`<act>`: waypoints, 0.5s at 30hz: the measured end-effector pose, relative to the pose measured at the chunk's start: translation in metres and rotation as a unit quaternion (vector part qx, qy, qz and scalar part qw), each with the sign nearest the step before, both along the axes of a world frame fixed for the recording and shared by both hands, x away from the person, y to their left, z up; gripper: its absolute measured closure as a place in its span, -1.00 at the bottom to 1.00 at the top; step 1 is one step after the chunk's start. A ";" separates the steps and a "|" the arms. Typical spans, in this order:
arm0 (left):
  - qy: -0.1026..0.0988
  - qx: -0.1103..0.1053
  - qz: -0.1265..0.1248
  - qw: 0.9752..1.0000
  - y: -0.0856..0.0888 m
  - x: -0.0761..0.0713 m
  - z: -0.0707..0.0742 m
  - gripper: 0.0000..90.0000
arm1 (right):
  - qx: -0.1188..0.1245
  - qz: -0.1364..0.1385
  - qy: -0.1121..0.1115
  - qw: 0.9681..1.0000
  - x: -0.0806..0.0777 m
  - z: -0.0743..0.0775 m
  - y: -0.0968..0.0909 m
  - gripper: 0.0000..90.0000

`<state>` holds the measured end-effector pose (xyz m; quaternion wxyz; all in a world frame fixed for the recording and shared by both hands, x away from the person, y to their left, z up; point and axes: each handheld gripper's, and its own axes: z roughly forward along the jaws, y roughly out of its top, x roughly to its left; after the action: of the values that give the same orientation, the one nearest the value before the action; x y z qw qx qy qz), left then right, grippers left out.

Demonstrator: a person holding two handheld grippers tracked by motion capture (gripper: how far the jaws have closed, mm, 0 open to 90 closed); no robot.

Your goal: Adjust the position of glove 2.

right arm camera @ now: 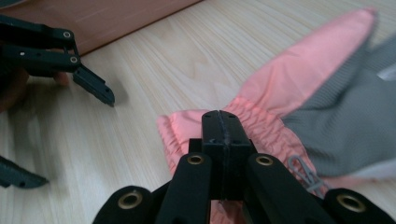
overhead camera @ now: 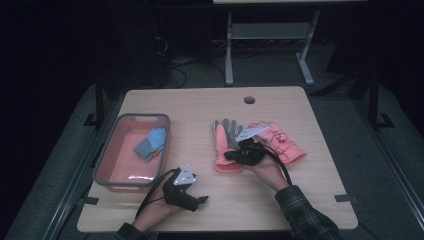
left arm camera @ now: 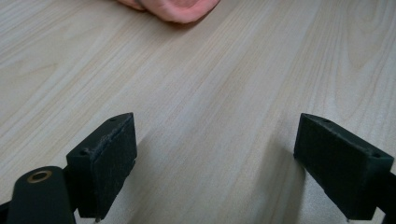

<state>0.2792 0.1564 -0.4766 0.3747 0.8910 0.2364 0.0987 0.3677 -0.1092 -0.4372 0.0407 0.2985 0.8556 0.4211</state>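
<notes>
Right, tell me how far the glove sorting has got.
Done: one blue glove lies in the pink tub. In hand: right gripper shut at the cuff of the pink-and-grey glove. Left: that one and the pink glove; left gripper waits open.

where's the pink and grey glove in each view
High view: the pink and grey glove lies right of centre on the table, beside the right tongs.
Left gripper view: a pink edge at the top, probably its cuff.
Right gripper view: it fills the right half, its cuff behind the shut jaws.
Shared landmark: the pale wood table.
</notes>
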 end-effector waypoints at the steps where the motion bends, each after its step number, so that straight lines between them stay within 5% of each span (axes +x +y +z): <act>1: 0.000 0.000 0.000 1.000 0.000 0.000 0.000 -0.73 | 0.000 -0.003 0.000 1.000 -0.001 0.000 -0.003 1.00; 15: 0.001 -0.003 0.001 1.000 0.000 0.000 0.000 -0.73 | -0.016 -0.019 0.006 1.000 -0.015 0.001 -0.045 1.00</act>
<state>0.2789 0.1561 -0.4767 0.3769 0.8899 0.2378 0.0978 0.3523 -0.1538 -0.4365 0.0480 0.3164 0.8568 0.4044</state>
